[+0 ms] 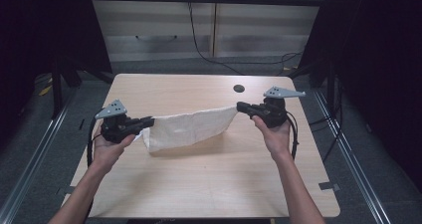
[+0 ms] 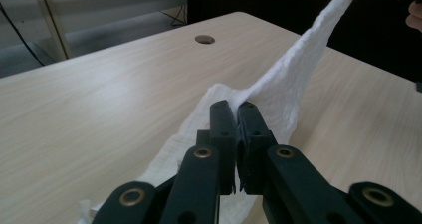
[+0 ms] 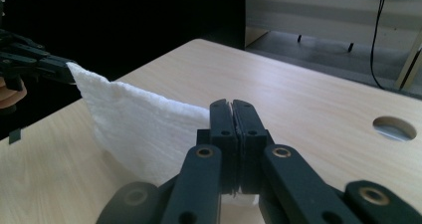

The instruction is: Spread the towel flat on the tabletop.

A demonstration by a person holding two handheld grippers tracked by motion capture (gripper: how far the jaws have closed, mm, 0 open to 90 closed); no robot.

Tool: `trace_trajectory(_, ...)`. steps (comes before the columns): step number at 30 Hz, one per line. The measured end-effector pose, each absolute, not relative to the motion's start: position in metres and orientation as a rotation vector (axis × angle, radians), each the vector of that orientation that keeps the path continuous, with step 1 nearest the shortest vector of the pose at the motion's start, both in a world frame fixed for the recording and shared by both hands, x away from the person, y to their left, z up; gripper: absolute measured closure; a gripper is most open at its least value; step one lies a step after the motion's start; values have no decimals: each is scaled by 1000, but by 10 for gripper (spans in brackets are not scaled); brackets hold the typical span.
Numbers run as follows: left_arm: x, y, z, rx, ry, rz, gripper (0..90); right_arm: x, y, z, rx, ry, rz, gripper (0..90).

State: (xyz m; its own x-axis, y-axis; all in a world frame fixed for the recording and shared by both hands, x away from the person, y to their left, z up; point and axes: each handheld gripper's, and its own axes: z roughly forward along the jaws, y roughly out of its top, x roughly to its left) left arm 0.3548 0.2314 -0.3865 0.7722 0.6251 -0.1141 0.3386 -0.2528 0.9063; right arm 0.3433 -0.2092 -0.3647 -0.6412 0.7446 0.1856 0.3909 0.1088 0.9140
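A white cloth hangs stretched between the two grippers above the wooden table, its lower edge sagging toward the tabletop. My left gripper is shut on the cloth's left corner. In the left gripper view the cloth rises from my closed jaws toward the upper right. My right gripper is shut on the cloth's right corner. In the right gripper view the cloth spans from my jaws to the other gripper at the far left.
A round cable hole sits in the table near its far edge, right of centre. Behind the table stands a pale cabinet with a black cable hanging down it. Dark curtains flank both sides.
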Motion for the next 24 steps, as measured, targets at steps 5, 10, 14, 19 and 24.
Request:
trace_trajectory(5, 372, 228, -364, 1847, 761, 365, 873, 352, -209, -340, 1090, 2042, 1545, 884)
trace_trajectory(10, 388, 224, -341, 1828, 773, 396, 873, 364, -209, -319, 1080, 2010, 1533, 884)
trace_trajectory(14, 396, 222, -331, 1824, 783, 415, 874, 373, -211, -311, 1093, 2004, 1509, 885)
trace_trajectory(19, 390, 217, -329, 1827, 757, 429, 874, 370, -213, -308, 1082, 1983, 1530, 884)
trace_trajectory(24, 372, 226, -340, 1842, 738, 415, 874, 350, -213, -318, 1040, 2023, 1528, 884)
